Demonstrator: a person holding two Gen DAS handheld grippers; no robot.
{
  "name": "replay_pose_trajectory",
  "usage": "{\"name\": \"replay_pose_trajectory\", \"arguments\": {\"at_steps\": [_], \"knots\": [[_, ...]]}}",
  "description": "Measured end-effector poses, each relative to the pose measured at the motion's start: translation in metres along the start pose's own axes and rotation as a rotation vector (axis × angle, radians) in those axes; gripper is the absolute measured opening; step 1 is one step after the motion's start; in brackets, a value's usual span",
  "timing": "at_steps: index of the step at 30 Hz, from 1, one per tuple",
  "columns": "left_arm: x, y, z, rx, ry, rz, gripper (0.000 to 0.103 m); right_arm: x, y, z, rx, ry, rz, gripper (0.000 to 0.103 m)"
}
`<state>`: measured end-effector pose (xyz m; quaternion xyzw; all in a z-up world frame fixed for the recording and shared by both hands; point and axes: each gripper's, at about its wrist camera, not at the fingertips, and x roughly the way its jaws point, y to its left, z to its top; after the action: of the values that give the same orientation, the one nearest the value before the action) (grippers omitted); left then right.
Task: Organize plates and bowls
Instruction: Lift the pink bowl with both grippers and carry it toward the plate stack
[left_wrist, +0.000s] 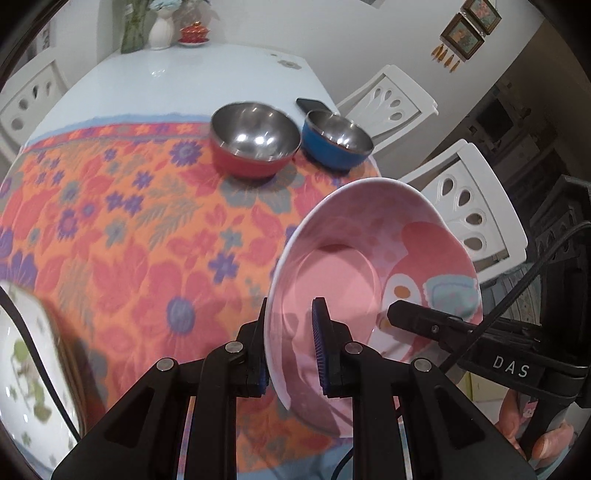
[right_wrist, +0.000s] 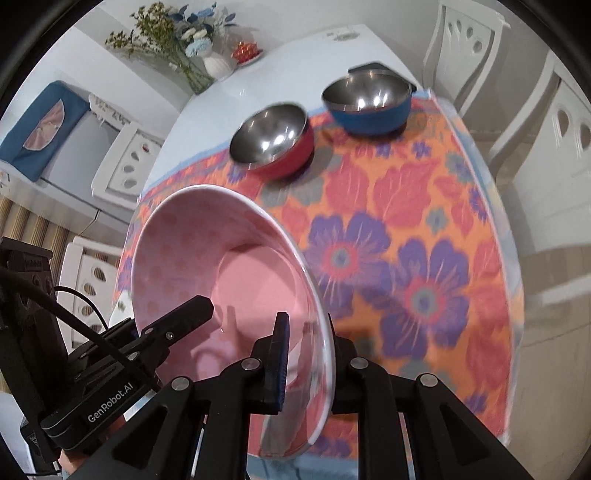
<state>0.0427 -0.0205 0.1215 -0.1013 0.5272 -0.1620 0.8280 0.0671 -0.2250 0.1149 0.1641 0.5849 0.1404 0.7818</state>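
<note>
A pink deep plate (left_wrist: 351, 266) with a cartoon figure printed inside hangs tilted above the flowered tablecloth (left_wrist: 129, 240). My left gripper (left_wrist: 291, 350) is shut on its near rim, one pad inside and one outside. In the right wrist view my right gripper (right_wrist: 306, 365) is shut on the opposite rim of the same pink plate (right_wrist: 240, 280). Each view also shows the other gripper reaching in over the plate. A red steel-lined bowl (left_wrist: 255, 140) and a blue one (left_wrist: 336, 136) stand side by side further back on the cloth.
A white plate with a green pattern (left_wrist: 29, 369) lies at the near left. A dark phone (left_wrist: 312, 104) lies behind the blue bowl. A vase with flowers (right_wrist: 218, 62) and a small red dish (right_wrist: 245, 51) stand at the far end. White chairs (left_wrist: 469, 210) line the table's sides.
</note>
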Motion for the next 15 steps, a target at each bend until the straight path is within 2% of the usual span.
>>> {"name": "replay_pose_trajectory", "arguments": {"at_steps": [7, 15], "knots": [[-0.005, 0.023, -0.042, -0.049, 0.057, -0.011, 0.016, 0.015, 0.016, -0.042, 0.013, 0.072, -0.027, 0.016], [-0.006, 0.036, -0.074, -0.077, 0.108, -0.027, 0.016, 0.026, 0.022, -0.068, 0.043, 0.104, -0.041, 0.016]]}}
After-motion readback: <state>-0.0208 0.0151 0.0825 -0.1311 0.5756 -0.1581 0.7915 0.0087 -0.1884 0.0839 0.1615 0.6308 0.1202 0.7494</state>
